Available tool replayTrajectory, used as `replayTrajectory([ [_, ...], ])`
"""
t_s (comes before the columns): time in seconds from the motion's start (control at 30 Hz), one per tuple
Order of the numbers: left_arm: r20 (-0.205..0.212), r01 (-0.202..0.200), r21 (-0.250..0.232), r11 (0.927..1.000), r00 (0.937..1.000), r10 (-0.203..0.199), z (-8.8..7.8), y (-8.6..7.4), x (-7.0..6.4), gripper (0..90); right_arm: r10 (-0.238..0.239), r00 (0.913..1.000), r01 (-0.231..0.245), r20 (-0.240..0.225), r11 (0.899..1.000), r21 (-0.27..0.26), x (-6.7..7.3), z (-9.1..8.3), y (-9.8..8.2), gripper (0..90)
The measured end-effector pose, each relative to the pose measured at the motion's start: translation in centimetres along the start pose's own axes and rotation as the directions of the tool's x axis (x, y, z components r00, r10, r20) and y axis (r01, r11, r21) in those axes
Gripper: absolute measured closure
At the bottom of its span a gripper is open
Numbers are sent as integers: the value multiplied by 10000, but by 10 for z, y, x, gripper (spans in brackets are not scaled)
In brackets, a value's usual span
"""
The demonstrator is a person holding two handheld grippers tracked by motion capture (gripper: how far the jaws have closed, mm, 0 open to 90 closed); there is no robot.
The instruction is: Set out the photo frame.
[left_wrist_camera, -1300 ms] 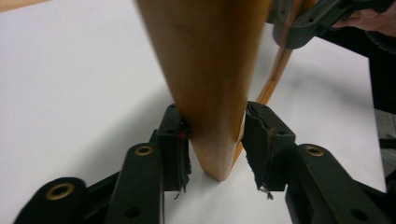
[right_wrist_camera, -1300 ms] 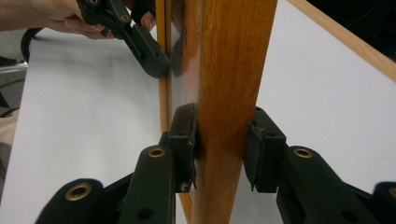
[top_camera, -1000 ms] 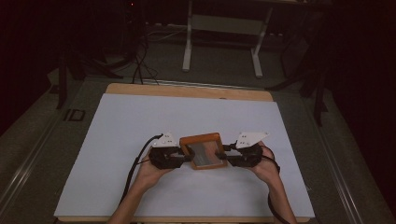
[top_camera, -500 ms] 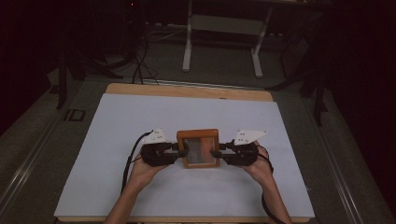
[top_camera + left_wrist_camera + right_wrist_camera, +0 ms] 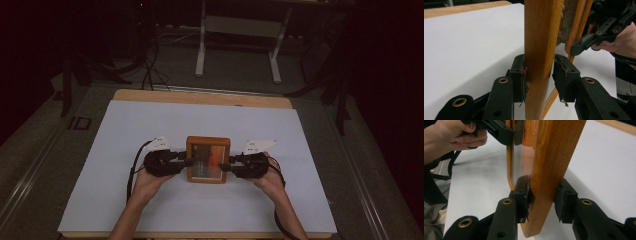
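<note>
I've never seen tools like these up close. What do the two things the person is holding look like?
Each hand-held gripper, left and right, is black, with two jointed arms pinned by brass-coloured rivets and ending in worn, dark pads. A white plate sits on top, and a black cable trails back. The forearms are bare.

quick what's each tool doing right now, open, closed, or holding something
Left tool: closed on the left side of the wooden picture frame.
Right tool: closed on the frame's right side.
</note>
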State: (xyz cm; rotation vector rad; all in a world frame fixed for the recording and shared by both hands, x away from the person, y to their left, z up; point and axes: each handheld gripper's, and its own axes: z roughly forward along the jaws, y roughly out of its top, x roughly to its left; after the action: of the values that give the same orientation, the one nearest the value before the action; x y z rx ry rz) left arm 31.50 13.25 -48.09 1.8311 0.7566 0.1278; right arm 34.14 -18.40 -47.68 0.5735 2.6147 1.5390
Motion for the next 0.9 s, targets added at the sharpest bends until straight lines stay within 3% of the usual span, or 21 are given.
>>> replayTrajectory([
  [0.43,-310,441,484,9979,9986,-427,-4,-13,6,635,730,9959,-720,-526,9972,216,-3,21,-10,663],
  [0.77,-355,1026,336,9941,9942,-1015,-3,-16,11,648,973,9941,-976,-472,9952,-44,-8,27,-15,644],
  [0.9,-433,972,334,9947,9945,-957,-2,-16,11,648,1153,9919,-1161,-532,9932,-130,-10,28,-16,643],
])
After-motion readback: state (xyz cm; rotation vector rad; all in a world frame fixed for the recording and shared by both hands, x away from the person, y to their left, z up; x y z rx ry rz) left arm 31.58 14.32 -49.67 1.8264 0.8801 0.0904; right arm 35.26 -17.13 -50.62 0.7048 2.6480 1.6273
